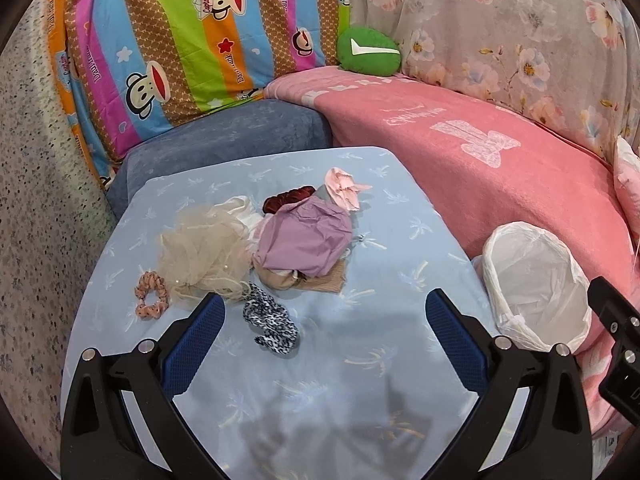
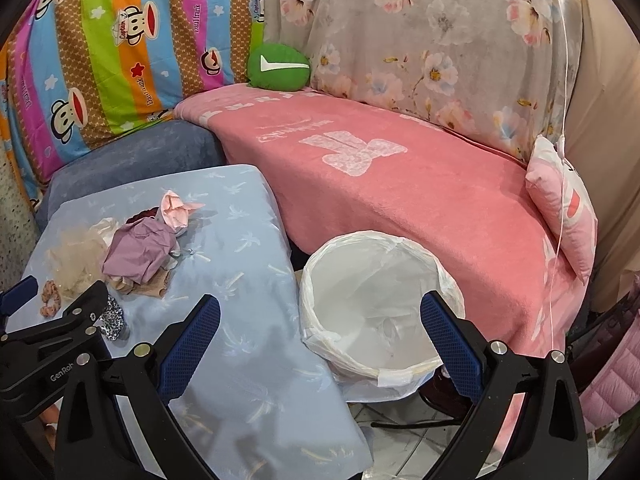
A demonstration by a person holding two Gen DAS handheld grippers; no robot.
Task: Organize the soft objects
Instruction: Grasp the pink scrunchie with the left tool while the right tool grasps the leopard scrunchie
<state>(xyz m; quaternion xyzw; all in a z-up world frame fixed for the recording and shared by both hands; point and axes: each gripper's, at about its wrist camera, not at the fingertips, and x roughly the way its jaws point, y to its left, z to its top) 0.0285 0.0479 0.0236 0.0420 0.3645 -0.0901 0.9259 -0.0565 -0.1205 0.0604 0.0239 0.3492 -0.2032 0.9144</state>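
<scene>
A heap of soft items lies on the light blue cloth-covered table (image 1: pixel 360 360): a lilac cloth (image 1: pixel 306 240), a beige tulle scrunchie (image 1: pixel 204 252), a dark red scrunchie (image 1: pixel 288 197), a pale pink piece (image 1: pixel 342 189), a pink patterned scrunchie (image 1: pixel 151 295) and a leopard-print scrunchie (image 1: pixel 270 320). My left gripper (image 1: pixel 324 312) hovers open just in front of the heap, its left finger near the leopard scrunchie. My right gripper (image 2: pixel 320 314) is open and holds nothing; it hangs over the table's right edge and the white bag-lined bin (image 2: pixel 372 308). The lilac cloth (image 2: pixel 140 252) also shows in the right wrist view.
A pink blanket (image 2: pixel 400 208) covers the sofa behind the bin, with a green cushion (image 2: pixel 278 66) and a pink pillow (image 2: pixel 564 204) on it. Striped cartoon fabric (image 1: pixel 180 40) and floral fabric (image 1: pixel 500 32) hang behind. A blue-grey cushion (image 1: pixel 224 136) sits behind the table. Tiled floor (image 2: pixel 400 440) lies below the bin.
</scene>
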